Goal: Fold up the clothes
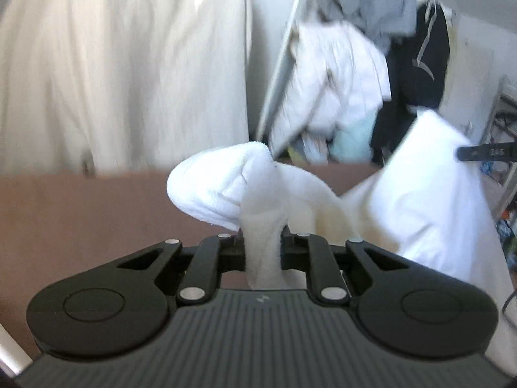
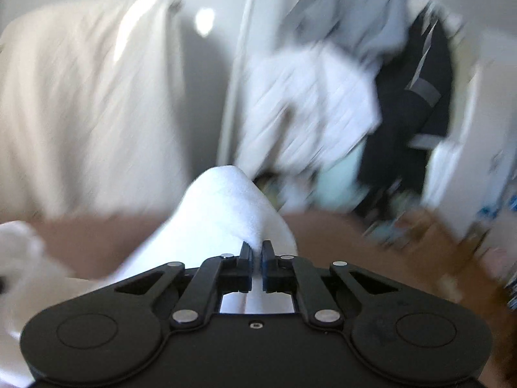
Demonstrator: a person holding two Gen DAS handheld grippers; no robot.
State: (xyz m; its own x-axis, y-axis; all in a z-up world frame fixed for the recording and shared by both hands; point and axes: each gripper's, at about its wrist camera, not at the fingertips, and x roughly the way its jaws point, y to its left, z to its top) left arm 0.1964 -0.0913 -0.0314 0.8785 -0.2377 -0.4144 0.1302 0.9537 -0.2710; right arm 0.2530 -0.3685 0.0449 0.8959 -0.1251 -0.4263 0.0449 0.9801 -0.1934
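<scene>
Left wrist view: the left gripper (image 1: 261, 249) pinches a bunched fold of a white towel (image 1: 226, 190), its two black jaws pressed against the cloth from either side with the fabric filling the gap between them. The towel rises ahead of the jaws into a rounded lobe, then spreads to the right as a broad, smoother sheet that hangs above a brown surface (image 1: 80, 220). At the far right edge of this sheet a black fingertip of the right gripper (image 1: 484, 152) reaches in against the cloth.

Right wrist view: the right gripper (image 2: 257, 258) is closed to a narrow slit on a corner of the same white towel (image 2: 223, 207), which peaks just ahead of the jaws and slopes down to the left, across the brown surface (image 2: 339, 236). A further mass of the towel shows at the lower left of this view (heavily blurred, so its folds cannot be read).

Background, both views: a pale cream curtain (image 1: 122, 64) hangs at the left, beside a white wall. To the right stands a heap of clothes (image 1: 342, 84), in which white, grey, pale blue-green and black garments (image 1: 416, 64) lie over one another. The towel is held clear of this heap, stretched between the two grippers over the brown surface.
</scene>
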